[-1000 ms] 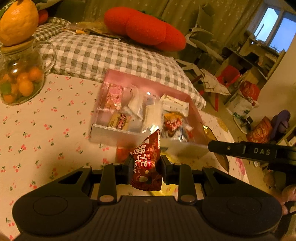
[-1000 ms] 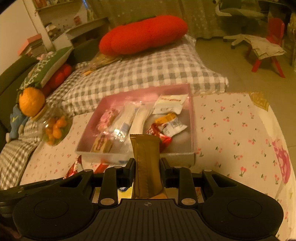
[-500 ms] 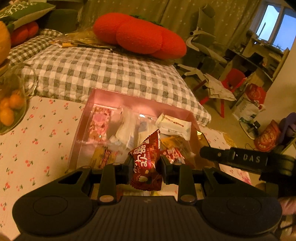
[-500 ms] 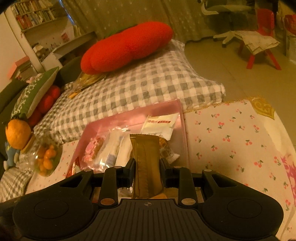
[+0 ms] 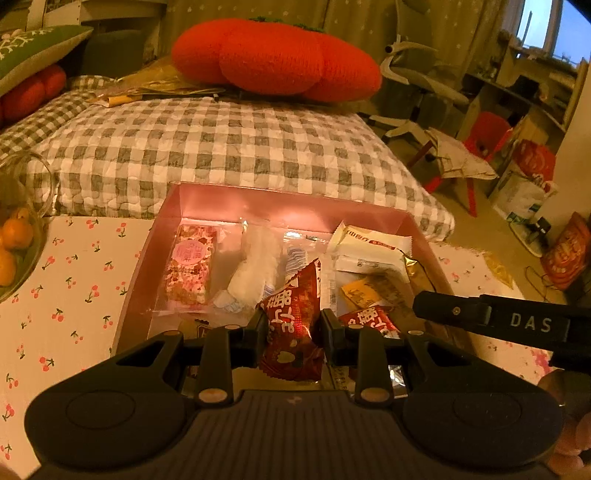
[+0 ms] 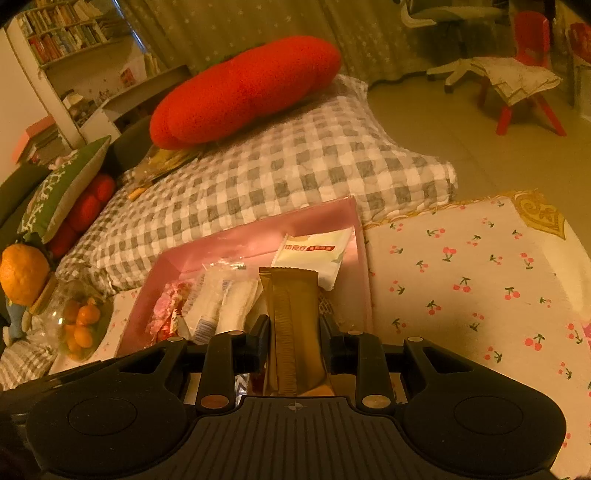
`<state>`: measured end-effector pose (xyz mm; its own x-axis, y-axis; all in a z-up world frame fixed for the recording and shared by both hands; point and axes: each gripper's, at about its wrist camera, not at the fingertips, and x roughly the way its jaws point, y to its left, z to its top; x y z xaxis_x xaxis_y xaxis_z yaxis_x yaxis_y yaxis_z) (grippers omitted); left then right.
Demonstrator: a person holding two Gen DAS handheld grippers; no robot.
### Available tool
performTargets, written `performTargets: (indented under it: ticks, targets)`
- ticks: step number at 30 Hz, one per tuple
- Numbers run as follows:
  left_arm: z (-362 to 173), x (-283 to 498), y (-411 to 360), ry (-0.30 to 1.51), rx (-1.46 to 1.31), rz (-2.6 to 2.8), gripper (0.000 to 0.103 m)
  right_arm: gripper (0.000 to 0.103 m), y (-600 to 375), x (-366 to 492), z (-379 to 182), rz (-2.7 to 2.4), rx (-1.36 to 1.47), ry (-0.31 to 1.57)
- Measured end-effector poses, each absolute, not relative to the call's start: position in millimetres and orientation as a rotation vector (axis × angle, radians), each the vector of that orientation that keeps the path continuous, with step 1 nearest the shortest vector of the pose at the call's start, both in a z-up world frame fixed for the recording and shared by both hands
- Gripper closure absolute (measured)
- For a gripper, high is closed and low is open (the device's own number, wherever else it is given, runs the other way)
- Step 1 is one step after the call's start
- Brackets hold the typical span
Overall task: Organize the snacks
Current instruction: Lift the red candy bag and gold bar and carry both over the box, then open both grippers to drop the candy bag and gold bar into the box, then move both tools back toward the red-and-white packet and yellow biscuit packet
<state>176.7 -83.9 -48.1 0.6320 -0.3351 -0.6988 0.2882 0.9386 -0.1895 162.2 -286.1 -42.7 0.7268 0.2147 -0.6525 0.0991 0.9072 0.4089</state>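
While the left tool [image 5: 290, 328] is clamped on a red snack packet [image 5: 291, 325] and the right tool [image 6: 295, 328] on a gold bar [image 6: 291, 325], both over the pink box's [image 5: 288, 206] near edge, each should be lowered into a free gap before release.

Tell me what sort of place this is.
Most likely a home living room or bedsit: a checked quilted cushion with a red plush pillow lies behind the cherry-print tablecloth, and a bookshelf and office chair stand further back.
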Motion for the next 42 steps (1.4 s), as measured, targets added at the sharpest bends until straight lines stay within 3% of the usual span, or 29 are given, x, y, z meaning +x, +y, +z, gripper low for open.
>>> performTargets:
  ticks: [6, 12, 14, 32, 42]
  targets:
    - [-48.1, 174.0, -85.2, 0.793, -0.033, -0.353, 0.070, 0.070, -288.2, 162.2, -41.9, 0.056, 0.460, 0.758]
    - [-42.3, 168.5, -82.1, 0.782, -0.036, -0.376, 0.055, 0.063, -289.7, 158.7, -39.8, 0.048, 0.472, 0.765]
    - [-41.0, 165.0, -79.4, 0.779, -0.041, -0.377, 0.049, 0.055, -290.1, 156.4, -37.9, 0.045, 0.480, 0.768]
    - [-22.6, 124.8, -33.9, 0.782, -0.034, -0.358, 0.019, 0.023, -270.5, 114.9, -2.6, 0.039, 0.394, 0.776]
    - [-24.2, 102.9, -8.6, 0.810, -0.010, -0.347, 0.006, 0.013, -245.9, 85.2, 2.6, 0.041, 0.305, 0.793]
